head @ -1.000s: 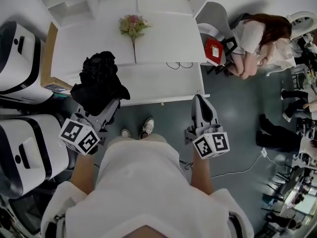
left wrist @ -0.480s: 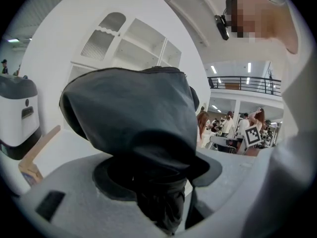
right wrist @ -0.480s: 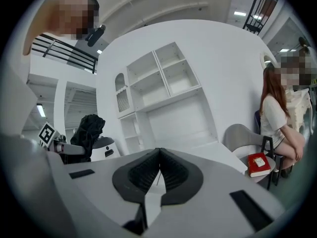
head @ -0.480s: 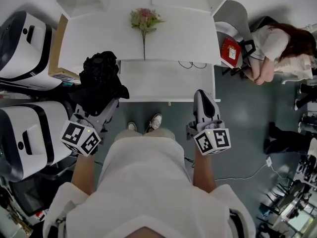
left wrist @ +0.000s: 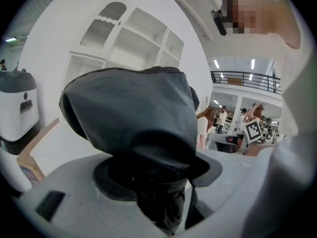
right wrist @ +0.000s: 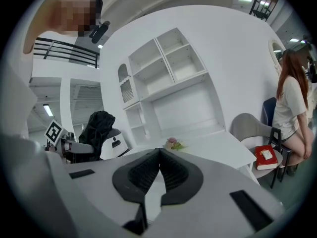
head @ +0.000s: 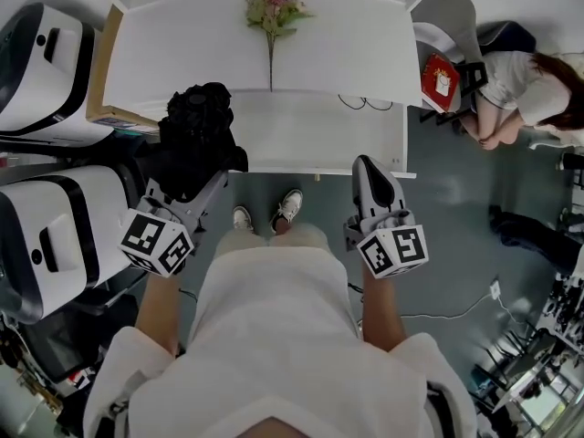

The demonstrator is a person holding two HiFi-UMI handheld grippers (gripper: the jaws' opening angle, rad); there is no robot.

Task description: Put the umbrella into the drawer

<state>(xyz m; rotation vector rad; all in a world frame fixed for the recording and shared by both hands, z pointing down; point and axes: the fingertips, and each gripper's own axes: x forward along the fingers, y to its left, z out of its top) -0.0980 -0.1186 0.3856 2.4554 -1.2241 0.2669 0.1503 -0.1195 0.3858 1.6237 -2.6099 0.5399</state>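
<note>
While my left gripper (head: pixel 203 188) is clamped on the bunched black umbrella (head: pixel 194 140), my right gripper (right wrist: pixel 159 157) is pinched together with nothing in it. Just ahead, the umbrella overlaps the left end of the white desk's pulled-out drawer (head: pixel 310 140), held up and not inside it. Farther back, a flower bouquet (head: pixel 274 12) lies on the desktop (head: pixel 182 53).
</note>
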